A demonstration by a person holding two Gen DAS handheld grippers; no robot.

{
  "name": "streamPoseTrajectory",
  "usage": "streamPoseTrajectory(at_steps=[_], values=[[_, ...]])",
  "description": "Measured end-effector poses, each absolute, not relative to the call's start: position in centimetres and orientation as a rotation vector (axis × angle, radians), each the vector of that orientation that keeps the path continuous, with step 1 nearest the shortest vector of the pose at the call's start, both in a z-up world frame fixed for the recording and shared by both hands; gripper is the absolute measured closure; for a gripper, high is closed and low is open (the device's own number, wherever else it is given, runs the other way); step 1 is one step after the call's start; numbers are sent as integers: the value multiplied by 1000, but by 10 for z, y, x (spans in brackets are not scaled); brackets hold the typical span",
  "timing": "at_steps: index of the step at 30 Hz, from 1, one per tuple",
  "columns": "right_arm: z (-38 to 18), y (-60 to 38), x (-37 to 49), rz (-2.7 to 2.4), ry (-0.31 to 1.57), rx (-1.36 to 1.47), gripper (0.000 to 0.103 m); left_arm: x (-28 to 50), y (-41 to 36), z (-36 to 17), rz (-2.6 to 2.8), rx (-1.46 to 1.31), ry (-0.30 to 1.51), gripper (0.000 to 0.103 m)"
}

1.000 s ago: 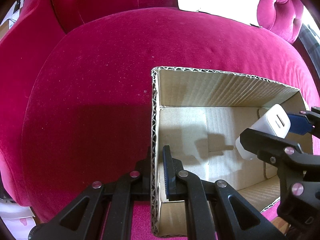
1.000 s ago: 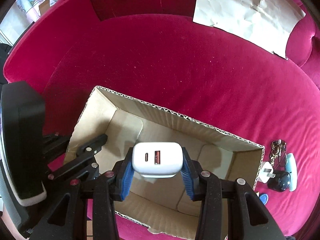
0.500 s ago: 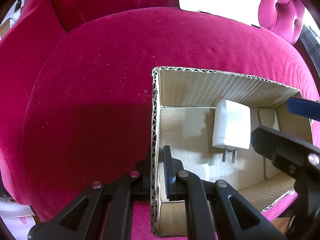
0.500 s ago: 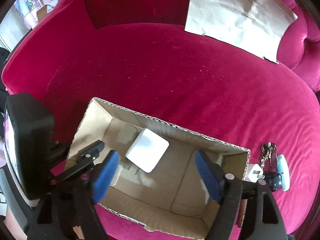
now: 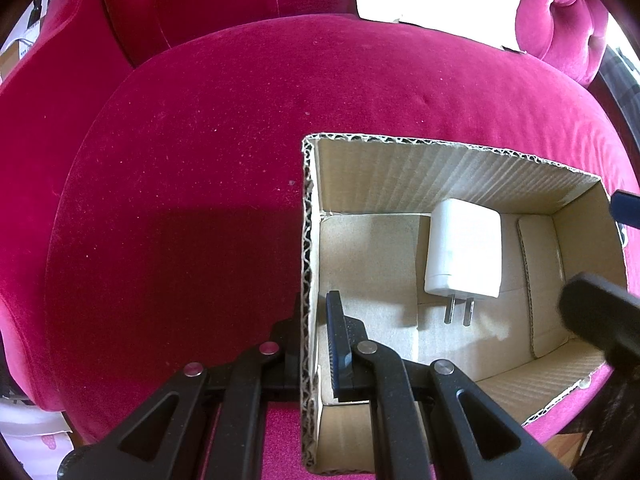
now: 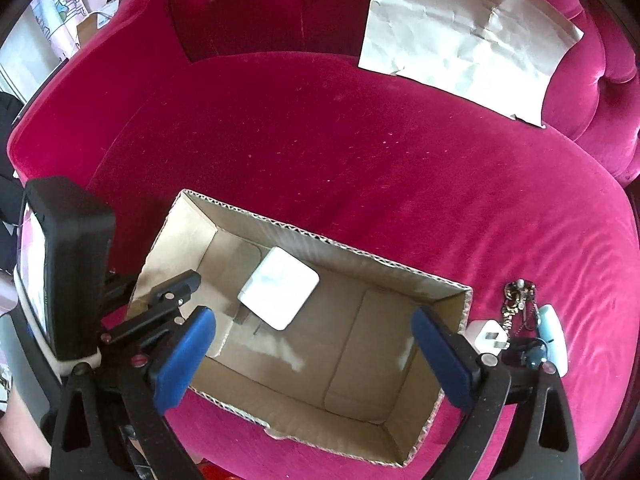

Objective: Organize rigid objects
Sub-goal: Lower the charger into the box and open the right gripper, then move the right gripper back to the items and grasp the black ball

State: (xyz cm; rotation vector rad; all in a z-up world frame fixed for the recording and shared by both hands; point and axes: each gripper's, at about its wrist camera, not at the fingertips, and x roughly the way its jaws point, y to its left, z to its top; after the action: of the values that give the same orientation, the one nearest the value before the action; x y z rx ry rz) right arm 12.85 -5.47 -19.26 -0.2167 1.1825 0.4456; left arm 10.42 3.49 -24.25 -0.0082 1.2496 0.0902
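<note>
Cardboard box on pink sofa: white charger flat inside. My left tongs pinch its wall; my right tongs opening, nothing between.

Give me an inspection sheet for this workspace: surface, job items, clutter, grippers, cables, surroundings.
Surface: pink velvet sofa seat, bearing an open cardboard box.
Job's things: white charger lying flat on the box floor, prongs showing; a small white plug, a keychain and a pale blue item beside the box on the cushion.
Clutter: crumpled paper sheet against the backrest.
Grippers: left gripper shut on the box wall; right gripper above the box, jaws opening, nothing between them.
Cables: nothing seen.
Surroundings: room edge at far left, too blurred to tell.
</note>
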Motion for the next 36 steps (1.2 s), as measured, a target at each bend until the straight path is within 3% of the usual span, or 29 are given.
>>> streamPoseTrajectory(at_steps=[36], values=[[-167,-210,155,160,1139,-90,2,105,32,-244,93,1,1256,94]])
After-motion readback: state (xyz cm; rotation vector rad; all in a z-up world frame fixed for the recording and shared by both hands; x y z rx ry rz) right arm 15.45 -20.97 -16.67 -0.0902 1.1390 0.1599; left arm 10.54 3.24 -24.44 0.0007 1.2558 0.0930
